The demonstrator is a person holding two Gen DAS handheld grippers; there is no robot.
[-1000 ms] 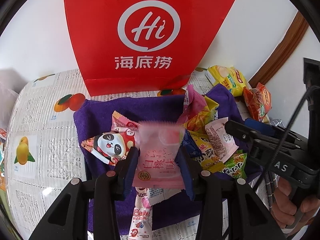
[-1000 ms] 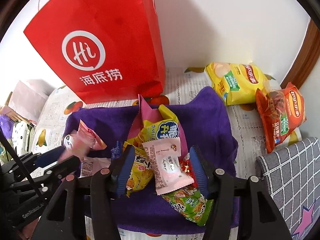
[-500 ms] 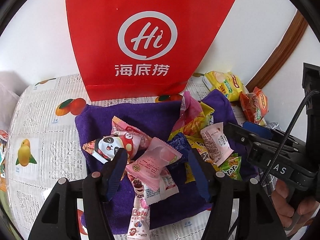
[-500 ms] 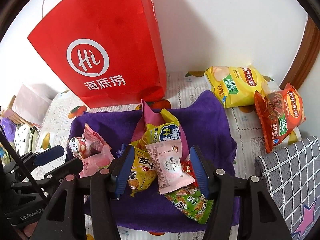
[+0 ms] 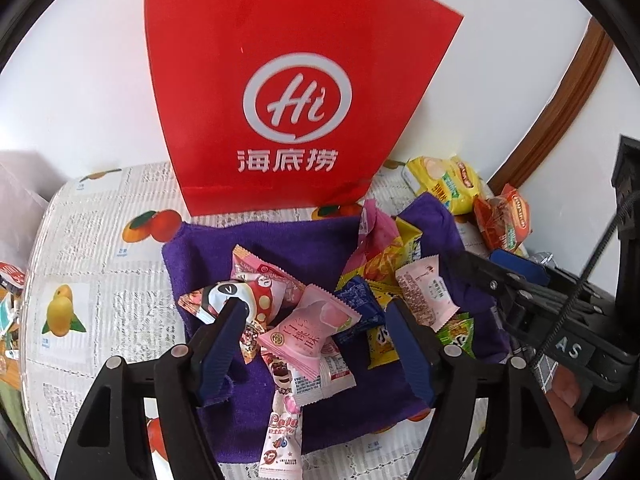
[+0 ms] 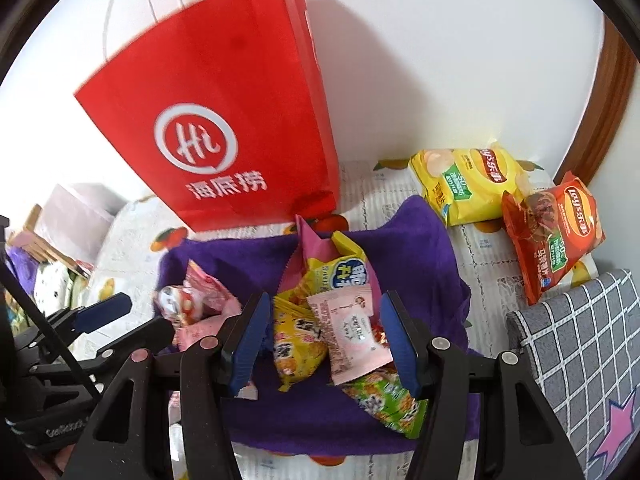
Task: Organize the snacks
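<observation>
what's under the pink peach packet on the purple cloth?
The pink peach packet lies on a white-pink packet and overlaps the Lola packet, all on the purple cloth. Anything deeper is covered.

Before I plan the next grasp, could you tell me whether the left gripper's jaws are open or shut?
Open: the left gripper has just been opening, and the pink peach packet lies free between its jaws.

The green packet (image 6: 384,400) lies half hidden beneath the pale pink packet (image 6: 348,332).
</observation>
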